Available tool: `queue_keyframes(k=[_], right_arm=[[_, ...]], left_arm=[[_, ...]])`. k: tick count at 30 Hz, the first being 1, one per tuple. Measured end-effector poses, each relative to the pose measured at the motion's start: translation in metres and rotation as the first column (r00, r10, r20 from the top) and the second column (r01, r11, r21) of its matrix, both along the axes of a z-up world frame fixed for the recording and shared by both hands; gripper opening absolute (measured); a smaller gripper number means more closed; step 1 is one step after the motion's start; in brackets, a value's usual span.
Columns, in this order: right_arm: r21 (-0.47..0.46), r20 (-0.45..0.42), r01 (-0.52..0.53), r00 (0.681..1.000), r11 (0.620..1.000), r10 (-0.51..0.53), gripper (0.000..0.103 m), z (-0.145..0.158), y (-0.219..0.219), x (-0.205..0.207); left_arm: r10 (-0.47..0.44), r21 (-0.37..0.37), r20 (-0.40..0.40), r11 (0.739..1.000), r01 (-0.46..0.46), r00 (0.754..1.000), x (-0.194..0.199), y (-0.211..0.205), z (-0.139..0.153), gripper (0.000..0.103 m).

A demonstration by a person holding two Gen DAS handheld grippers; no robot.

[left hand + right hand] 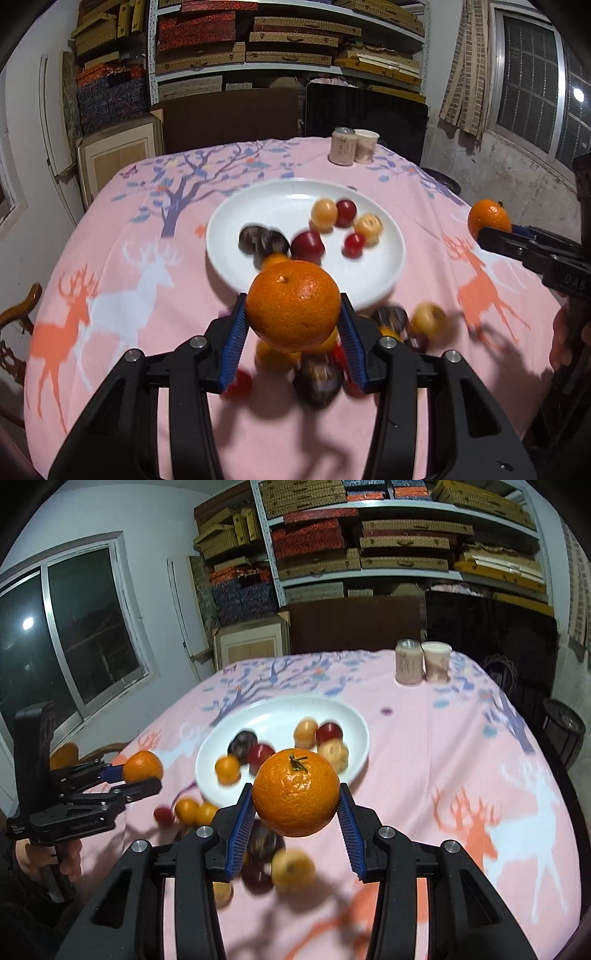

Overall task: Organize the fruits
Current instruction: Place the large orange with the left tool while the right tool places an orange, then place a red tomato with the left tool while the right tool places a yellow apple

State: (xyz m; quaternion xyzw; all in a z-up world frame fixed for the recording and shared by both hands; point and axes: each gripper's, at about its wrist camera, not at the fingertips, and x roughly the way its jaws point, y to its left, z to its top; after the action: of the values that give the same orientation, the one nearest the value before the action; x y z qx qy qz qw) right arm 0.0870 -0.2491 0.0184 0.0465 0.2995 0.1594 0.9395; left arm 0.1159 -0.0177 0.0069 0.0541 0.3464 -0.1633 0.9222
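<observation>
My left gripper (293, 300) is shut on a large orange (293, 314), held above the near rim of the white plate (258, 206). My right gripper (295, 789) is shut on a second orange (296, 801), also raised in front of the plate (280, 712). Each view shows the other gripper from the side: the right gripper (484, 230) with its orange (487, 216), the left gripper (149, 775) with its orange (142, 765). On the plate lie several small red, yellow and dark fruits (345, 212). More small fruits (317, 376) lie loose on the cloth below the grippers.
Two pink cups (354, 146) stand at the table's far edge. The pink deer-print tablecloth (110, 295) covers the whole table. A wooden chair back (18, 317) sits off the left edge. A hand (44, 856) grips the left tool's handle. Shelves of boxes fill the back wall.
</observation>
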Motion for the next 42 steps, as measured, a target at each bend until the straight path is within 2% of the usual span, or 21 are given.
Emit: queue_keyframes(k=[3,8,12,13,14,15,17,18,22,24,27,29,34,38,40,42], right_arm=[[-0.006,-0.001,-0.014,1.000,1.000,0.014,0.045,0.001,0.010,0.041],[-0.016,-0.055,-0.032,0.998,0.999,0.031,0.045,-0.019,0.031,0.105],[-0.036,-0.079,-0.056,0.996,0.998,0.053,0.047,-0.033,0.045,0.134],[-0.044,-0.075,-0.063,0.995,0.997,0.060,0.059,-0.035,0.048,0.137],[-0.056,-0.061,-0.058,0.997,0.997,0.055,0.067,-0.036,0.050,0.135],[-0.066,-0.040,-0.048,0.998,0.997,0.046,0.067,-0.036,0.050,0.133],[-0.048,-0.036,-0.063,0.997,0.997,0.061,0.067,-0.034,0.049,0.128],[-0.047,-0.031,-0.060,0.998,0.997,0.059,0.067,-0.033,0.047,0.125],[-0.020,-0.030,-0.038,0.999,0.999,0.037,0.067,-0.025,0.037,0.105],[-0.009,-0.028,-0.032,0.999,0.999,0.032,0.070,-0.023,0.030,0.085],[0.016,-0.029,-0.013,0.999,1.000,0.013,0.077,-0.026,0.017,0.051],[0.055,-0.031,0.006,1.000,0.998,-0.004,0.081,-0.032,0.006,0.034],[0.123,-0.032,0.039,0.999,0.992,-0.035,0.082,-0.052,-0.010,0.008],[0.143,-0.056,0.039,0.998,0.989,-0.032,0.082,-0.064,-0.011,0.008],[0.162,-0.038,0.028,0.999,0.986,-0.022,0.082,-0.062,-0.013,0.006],[0.171,-0.031,0.024,0.999,0.985,-0.019,0.082,-0.063,-0.014,0.003]], left_arm=[[0.018,0.015,-0.007,1.000,-0.018,1.000,0.048,-0.012,0.004,0.046],[0.024,0.022,-0.091,1.000,-0.022,0.996,0.126,-0.032,-0.014,0.046],[0.034,0.049,-0.130,0.998,-0.028,0.991,0.155,-0.041,-0.031,0.047],[0.039,0.045,-0.146,0.998,-0.032,0.988,0.161,-0.041,-0.035,0.047],[0.042,0.042,-0.166,0.999,-0.036,0.985,0.166,-0.040,-0.038,0.047],[0.046,0.035,-0.181,0.999,-0.040,0.982,0.168,-0.038,-0.039,0.050],[0.061,0.022,-0.158,0.998,-0.058,0.986,0.163,-0.032,-0.037,0.067],[0.070,0.022,-0.139,0.997,-0.068,0.988,0.159,-0.029,-0.034,0.070],[0.074,-0.021,-0.138,0.997,-0.078,0.988,0.132,-0.011,-0.024,0.071],[0.056,-0.014,-0.132,0.998,-0.059,0.990,0.106,-0.001,-0.021,0.072],[0.042,0.021,-0.116,0.999,-0.040,0.992,0.067,0.014,-0.024,0.079],[0.035,0.044,-0.118,0.999,-0.030,0.992,0.040,0.026,-0.031,0.079],[0.042,0.118,-0.131,0.993,-0.027,0.990,-0.009,0.048,-0.058,0.079],[0.070,0.158,-0.137,0.986,-0.048,0.988,-0.014,0.048,-0.075,0.078],[0.081,0.154,-0.134,0.986,-0.060,0.988,-0.010,0.049,-0.077,0.072],[0.071,0.117,-0.164,0.992,-0.052,0.984,-0.002,0.049,-0.078,0.059]])
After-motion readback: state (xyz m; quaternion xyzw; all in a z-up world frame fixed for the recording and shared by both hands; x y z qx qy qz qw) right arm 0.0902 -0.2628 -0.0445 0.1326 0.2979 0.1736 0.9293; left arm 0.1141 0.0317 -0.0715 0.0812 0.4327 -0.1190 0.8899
